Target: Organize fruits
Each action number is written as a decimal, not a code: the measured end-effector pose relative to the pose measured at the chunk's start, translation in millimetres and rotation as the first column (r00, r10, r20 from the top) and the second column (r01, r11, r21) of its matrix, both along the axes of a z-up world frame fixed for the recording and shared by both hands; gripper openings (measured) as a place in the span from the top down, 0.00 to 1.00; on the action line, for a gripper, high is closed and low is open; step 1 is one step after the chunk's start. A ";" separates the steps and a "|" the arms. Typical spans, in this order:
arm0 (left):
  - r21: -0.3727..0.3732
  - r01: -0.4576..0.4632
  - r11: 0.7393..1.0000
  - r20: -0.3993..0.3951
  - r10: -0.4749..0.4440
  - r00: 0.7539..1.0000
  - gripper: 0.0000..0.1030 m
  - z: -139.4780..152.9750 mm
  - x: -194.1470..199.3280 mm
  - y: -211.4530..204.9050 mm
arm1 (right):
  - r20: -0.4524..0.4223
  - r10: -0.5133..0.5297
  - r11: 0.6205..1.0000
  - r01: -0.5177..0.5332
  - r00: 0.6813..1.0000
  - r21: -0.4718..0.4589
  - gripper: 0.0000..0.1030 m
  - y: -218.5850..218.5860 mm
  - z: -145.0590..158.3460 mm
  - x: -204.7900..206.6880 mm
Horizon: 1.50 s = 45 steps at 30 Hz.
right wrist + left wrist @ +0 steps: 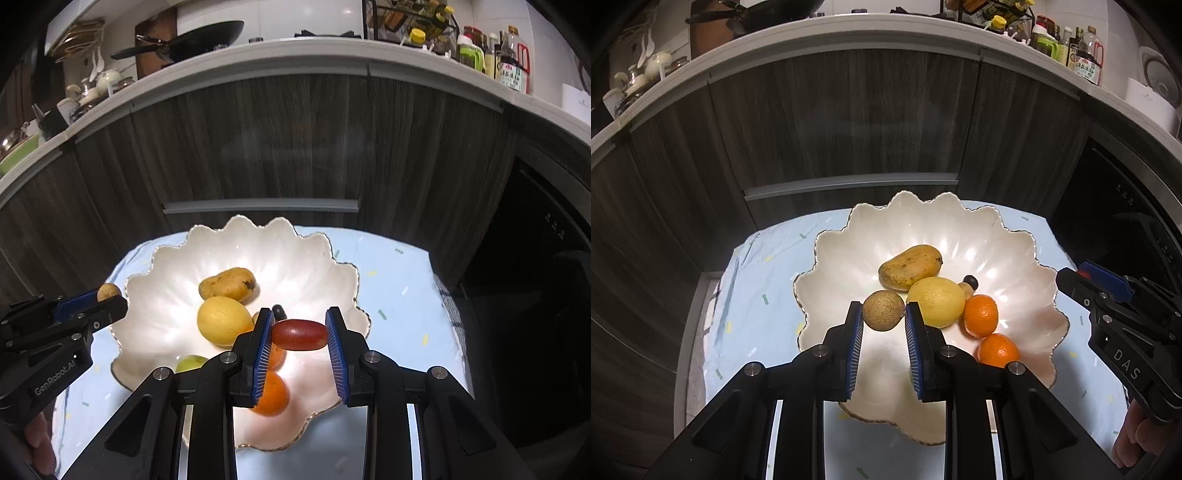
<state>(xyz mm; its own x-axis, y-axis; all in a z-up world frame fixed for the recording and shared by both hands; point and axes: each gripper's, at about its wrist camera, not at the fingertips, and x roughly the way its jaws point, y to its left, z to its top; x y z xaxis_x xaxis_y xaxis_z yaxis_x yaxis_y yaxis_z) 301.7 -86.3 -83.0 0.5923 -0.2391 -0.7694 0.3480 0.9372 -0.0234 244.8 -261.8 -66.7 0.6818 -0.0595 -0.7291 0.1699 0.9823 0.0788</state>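
Observation:
A white scalloped bowl [1027,280] [155,295] stands on a pale blue cloth. Inside it lie a mango [910,266] [227,284], a yellow lemon [936,302] [221,320], two oranges [980,315] [998,350] and a small dark-capped item [969,283]. My left gripper [883,309] is shut on a small round brown fruit [882,309] [108,291] above the bowl's left rim. My right gripper [299,334] is shut on an oblong red fruit [299,334] over the bowl's right side. An orange [271,397] and a green fruit [190,363] show partly behind its fingers.
The cloth-covered table [753,295] sits in front of dark wood cabinets [849,129]. A counter above carries a pan [207,37], cups and sauce bottles [1086,59]. A dark oven front [535,277] is at the right. A hand [1134,435] holds the right gripper.

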 end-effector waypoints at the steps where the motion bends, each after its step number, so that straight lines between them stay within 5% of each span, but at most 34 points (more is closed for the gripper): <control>1: -0.001 0.002 1.000 -0.008 -0.002 1.000 0.77 -2.0 2.1 -0.2 | -0.008 0.000 1.000 0.000 1.000 0.001 0.70 0.0 -2.3 2.1; 13: 0.001 0.000 1.000 -0.056 0.000 0.998 0.77 -20.0 11.9 -1.9 | -0.082 0.010 0.999 -0.007 0.997 0.036 0.70 -1.9 -25.8 16.1; 19: 0.005 -0.004 1.000 -0.065 0.004 0.998 0.66 -24.3 12.2 -0.9 | -0.104 0.018 0.999 -0.014 0.994 0.040 0.68 -0.5 -29.2 17.8; 22: 0.005 -0.009 1.000 -0.066 0.010 0.998 0.61 -24.0 11.1 0.2 | -0.106 0.006 1.000 -0.003 0.994 0.030 0.47 -1.0 -29.0 16.7; 24: 0.009 -0.013 1.000 -0.061 0.013 0.998 0.58 -23.2 10.0 0.7 | -0.096 0.003 1.000 0.000 0.995 0.022 0.43 -0.4 -26.8 14.5; 32: 0.021 -0.053 0.998 -0.040 0.054 0.998 0.38 -16.1 -0.1 7.7 | -0.076 -0.002 1.000 0.004 0.997 0.021 0.37 3.8 -17.7 5.2; 45: 0.028 -0.104 0.994 0.028 0.104 0.994 0.22 15.9 -38.2 22.9 | -0.027 -0.015 1.000 0.015 1.000 0.009 0.34 13.3 10.2 -31.4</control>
<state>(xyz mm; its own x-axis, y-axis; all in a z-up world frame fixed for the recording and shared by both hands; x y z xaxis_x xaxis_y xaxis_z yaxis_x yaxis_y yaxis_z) 263.5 -63.4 -67.1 0.6330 -0.1529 -0.7589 0.2488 0.9685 0.0125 213.4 -248.5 -56.5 0.6607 -0.0627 -0.7480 0.1866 0.9789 0.0828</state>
